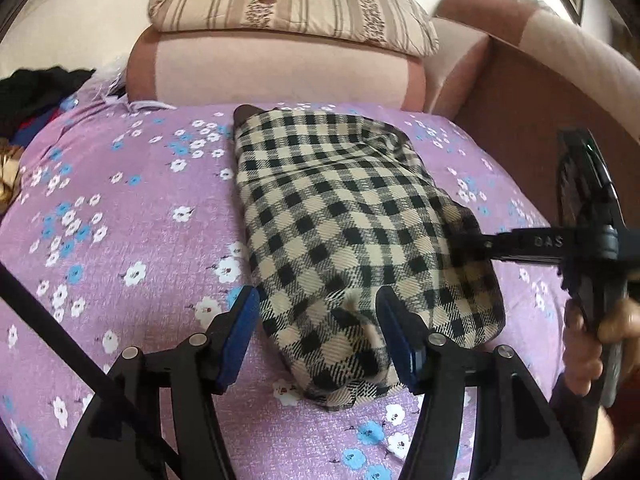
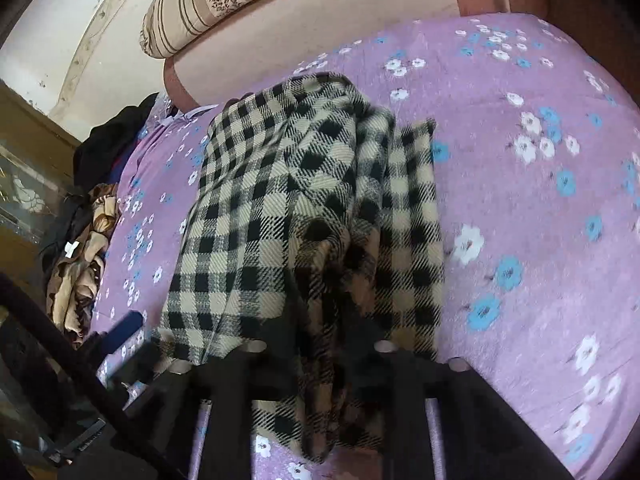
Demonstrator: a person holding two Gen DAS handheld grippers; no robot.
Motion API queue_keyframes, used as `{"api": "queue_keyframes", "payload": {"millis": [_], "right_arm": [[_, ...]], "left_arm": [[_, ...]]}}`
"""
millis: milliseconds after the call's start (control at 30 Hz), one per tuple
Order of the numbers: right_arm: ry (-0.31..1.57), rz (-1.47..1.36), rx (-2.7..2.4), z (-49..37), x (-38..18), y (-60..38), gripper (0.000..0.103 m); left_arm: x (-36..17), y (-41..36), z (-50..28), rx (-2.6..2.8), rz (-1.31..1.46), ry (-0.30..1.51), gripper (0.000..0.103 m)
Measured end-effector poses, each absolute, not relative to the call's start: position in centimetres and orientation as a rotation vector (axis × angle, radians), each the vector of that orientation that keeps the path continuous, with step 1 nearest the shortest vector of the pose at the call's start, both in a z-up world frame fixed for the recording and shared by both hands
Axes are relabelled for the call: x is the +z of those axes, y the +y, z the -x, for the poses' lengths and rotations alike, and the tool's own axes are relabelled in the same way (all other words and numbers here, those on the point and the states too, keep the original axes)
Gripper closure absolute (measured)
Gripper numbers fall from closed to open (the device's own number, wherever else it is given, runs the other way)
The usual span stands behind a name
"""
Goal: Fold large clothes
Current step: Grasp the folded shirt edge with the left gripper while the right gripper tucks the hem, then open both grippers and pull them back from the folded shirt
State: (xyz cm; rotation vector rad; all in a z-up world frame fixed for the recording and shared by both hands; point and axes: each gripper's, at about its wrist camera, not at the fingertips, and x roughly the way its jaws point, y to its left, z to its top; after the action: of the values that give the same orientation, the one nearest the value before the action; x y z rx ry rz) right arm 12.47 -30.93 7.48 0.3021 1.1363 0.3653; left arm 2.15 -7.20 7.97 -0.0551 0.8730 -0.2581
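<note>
The bed [image 1: 120,208] is covered by a floral sheet. The checked garment [image 1: 340,216] is laid folded at its middle. The left tongs [image 1: 316,320] are held apart over the garment's near end. The right tongs [image 2: 320,320] are clamped on its edge.

Soft, even daylight fills both my views, shadows faint. Fisheye bending curves every edge, with dark corners. My right view smears with motion blur.
</note>
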Motion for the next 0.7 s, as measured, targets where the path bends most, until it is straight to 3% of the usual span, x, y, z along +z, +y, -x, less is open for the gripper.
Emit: {"api": "queue_keyframes", "payload": {"millis": [67,367,433,533,600,700], "right_arm": [[1.123,-0.345,0.353,-12.0,7.5,-31.7,0.097],[1.233,-0.051,0.05,-8.7,4.2,-33.5,0.098],[1.194,-0.101,0.047,-7.2,4.4,-34.7,0.098],[1.131,-0.188,0.026,-4.9,6.1,-36.4,0.09],[1.088,-0.201,0.025,-3.5,7.7,-36.6,0.07],[1.024,-0.172,0.027,-2.3,10.4,-35.6,0.067]], "left_arm": [[7.7,-7.3,-2.2,-0.271,0.064,0.891,0.043],[4.6,-9.8,-2.2,-0.257,-0.021,1.009,0.043],[4.8,-9.8,-1.7,-0.256,-0.03,0.997,0.043],[5.1,-9.4,-1.4,-0.246,-0.003,0.994,0.043],[5.4,-9.1,-1.2,-0.233,0.018,0.992,0.043],[6.9,-8.9,-0.7,-0.209,0.008,0.945,0.042]]}}
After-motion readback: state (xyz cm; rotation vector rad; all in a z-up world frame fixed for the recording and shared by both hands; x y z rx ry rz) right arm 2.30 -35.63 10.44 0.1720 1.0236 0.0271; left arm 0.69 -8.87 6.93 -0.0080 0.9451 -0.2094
